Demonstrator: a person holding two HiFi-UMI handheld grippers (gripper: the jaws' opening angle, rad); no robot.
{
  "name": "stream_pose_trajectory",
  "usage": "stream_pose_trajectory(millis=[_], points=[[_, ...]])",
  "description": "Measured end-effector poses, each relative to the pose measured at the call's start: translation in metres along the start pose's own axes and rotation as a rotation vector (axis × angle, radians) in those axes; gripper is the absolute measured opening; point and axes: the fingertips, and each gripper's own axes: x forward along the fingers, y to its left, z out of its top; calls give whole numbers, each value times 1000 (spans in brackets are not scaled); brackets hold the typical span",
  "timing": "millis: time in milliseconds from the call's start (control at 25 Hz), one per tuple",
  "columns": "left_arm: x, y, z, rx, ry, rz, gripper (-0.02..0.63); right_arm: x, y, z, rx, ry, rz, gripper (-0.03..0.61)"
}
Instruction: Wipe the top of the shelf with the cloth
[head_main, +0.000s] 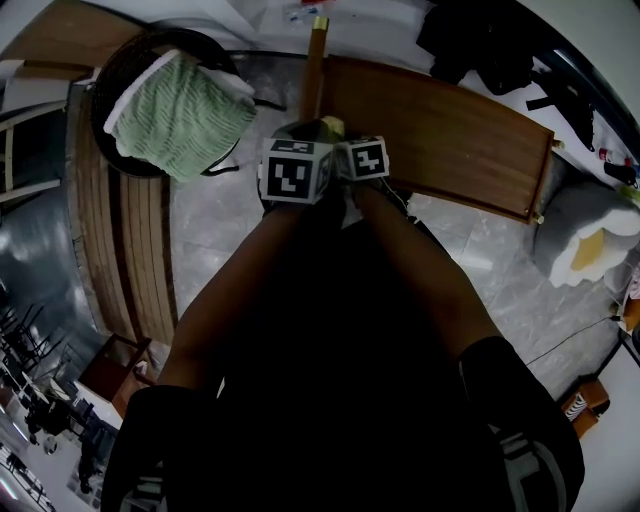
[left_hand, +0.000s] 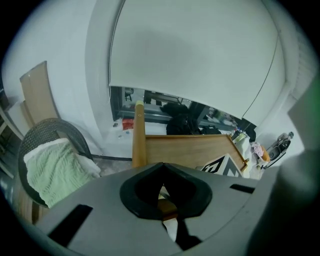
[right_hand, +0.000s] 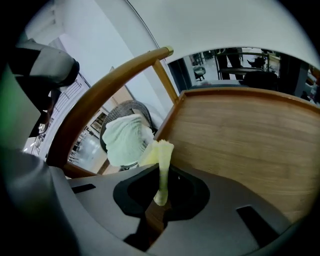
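In the right gripper view a strip of pale yellow-green cloth (right_hand: 161, 159) stands up out of my right gripper (right_hand: 159, 200), whose jaws are shut on it. Just beyond lies the wooden shelf top (right_hand: 240, 135), with a raised edge and a corner post (right_hand: 165, 75). The head view shows both grippers side by side near the shelf's (head_main: 440, 135) left end, the left gripper (head_main: 292, 172) touching the right gripper (head_main: 362, 158); a tip of the cloth (head_main: 332, 125) peeks out above them. My left gripper (left_hand: 167, 210) has its jaws together and nothing shows between them.
A black wicker chair (head_main: 120, 70) with a green towel (head_main: 180, 112) stands left of the shelf. A slatted wooden bench (head_main: 125, 240) runs along the left. Black bags (head_main: 490, 40) lie behind the shelf and a white cushion (head_main: 585, 240) to its right.
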Motion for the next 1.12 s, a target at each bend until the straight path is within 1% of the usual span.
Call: stream_pose_trajectory(millis=[160,280,480,600,760,920,1120], points=[[6,-9,-3,-2,7,-16,11,-5,-8,-4,-29,10,-9,43],[14,-24,-6,6,21,-28,11,-16,-23,-14,1,19,-23,43],[38,-56,-17,48,57,-45,11,-44,-60,-29,23,23,-61,43],[54,-77,-25,58,89,-47,11,-63,-85,-38,29,20,-89,43],[76,-102,-39,63,139,-44,9,-84,-112,-50,52,22,-106,43],[93,-125,-48,84,170,-38,9,-103,-135,-59,62,21,-115,43],[110,-155,-53,94,191,-56,11,-130,-172,-71,76,20,-149,44]])
